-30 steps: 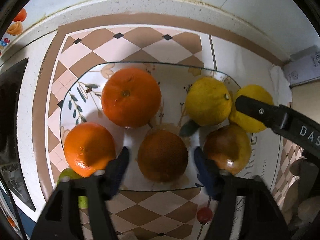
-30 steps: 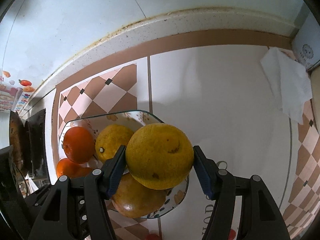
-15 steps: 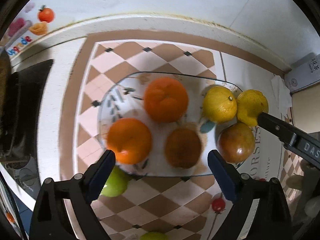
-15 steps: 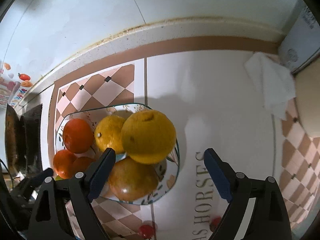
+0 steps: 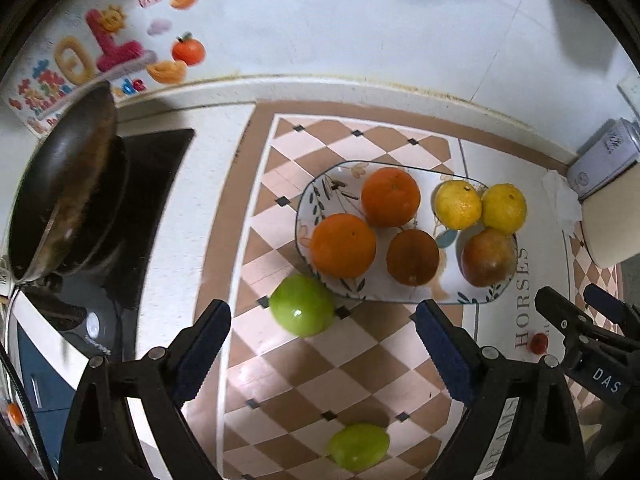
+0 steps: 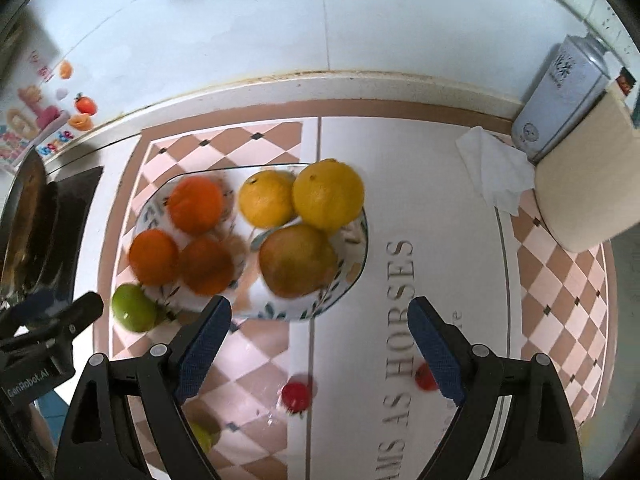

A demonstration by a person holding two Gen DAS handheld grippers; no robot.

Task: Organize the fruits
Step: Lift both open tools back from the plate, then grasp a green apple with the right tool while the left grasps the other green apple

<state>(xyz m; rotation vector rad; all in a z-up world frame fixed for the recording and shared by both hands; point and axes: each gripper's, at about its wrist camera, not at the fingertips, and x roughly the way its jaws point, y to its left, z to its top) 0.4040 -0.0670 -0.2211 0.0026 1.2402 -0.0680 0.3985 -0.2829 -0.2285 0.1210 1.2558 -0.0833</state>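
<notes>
A patterned plate on the checked mat holds two oranges, a dark orange, two yellow citrus and a brownish fruit. A green apple lies just off the plate's near left rim. A second green fruit lies nearer me. My left gripper is open and empty, above the mat near the apple. My right gripper is open and empty, back from the plate.
A dark pan sits on a black cooktop at the left. A tin, a beige container and a white tissue stand at the back right. Two small red fruits lie on the mat.
Both grippers opened and pulled back from the plate. The right one let go of the yellow citrus, which now rests on the plate. The left one released the dark orange.
</notes>
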